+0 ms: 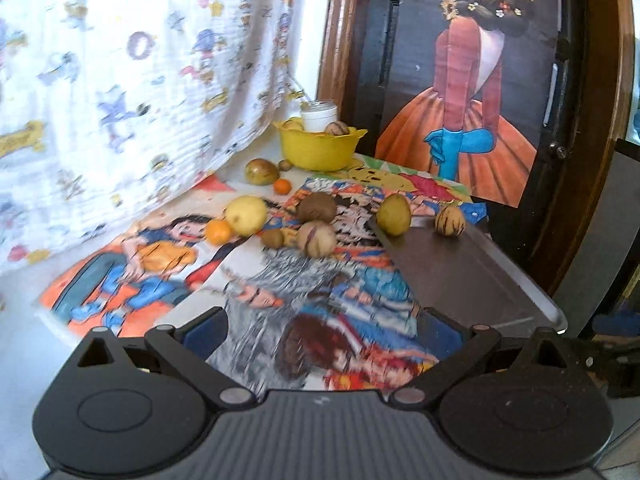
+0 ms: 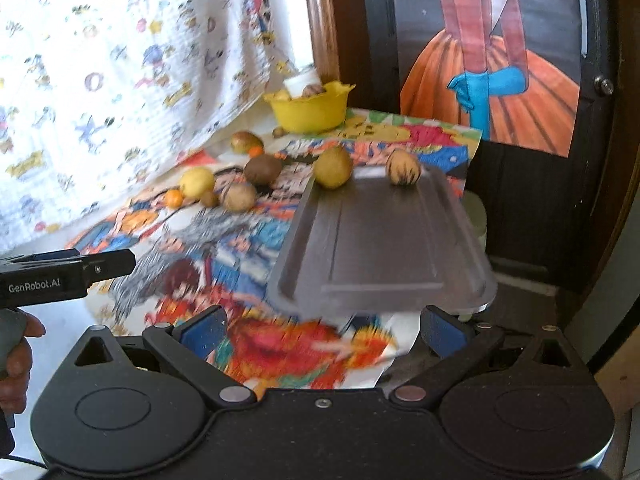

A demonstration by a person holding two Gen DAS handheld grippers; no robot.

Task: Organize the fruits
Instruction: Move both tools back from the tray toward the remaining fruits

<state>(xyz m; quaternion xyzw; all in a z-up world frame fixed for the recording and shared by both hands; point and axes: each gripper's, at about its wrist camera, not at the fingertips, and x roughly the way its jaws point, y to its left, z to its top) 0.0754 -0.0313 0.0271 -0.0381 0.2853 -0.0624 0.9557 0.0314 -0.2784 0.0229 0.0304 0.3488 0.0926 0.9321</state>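
Several fruits lie on a table covered with cartoon posters: a yellow fruit (image 1: 245, 215), two small oranges (image 1: 218, 232) (image 1: 282, 187), a brown fruit (image 1: 316, 207), a striped pale fruit (image 1: 316, 239) and a kiwi (image 1: 273, 238). A dark metal tray (image 1: 460, 276) (image 2: 384, 240) at the right holds a green-yellow fruit (image 1: 394, 215) (image 2: 333, 167) and a striped fruit (image 1: 450, 221) (image 2: 403, 168). A yellow bowl (image 1: 318, 146) (image 2: 308, 110) at the back holds fruit and a white jar. My left gripper (image 1: 324, 330) is open and empty above the posters. My right gripper (image 2: 322, 330) is open and empty before the tray's near edge.
A patterned white cloth (image 1: 120, 80) hangs along the left. A dark wooden door with a painted girl poster (image 1: 460, 92) stands behind the table. A greenish mango (image 1: 261, 171) lies near the bowl. The left gripper's body (image 2: 60, 276) shows at the left of the right wrist view.
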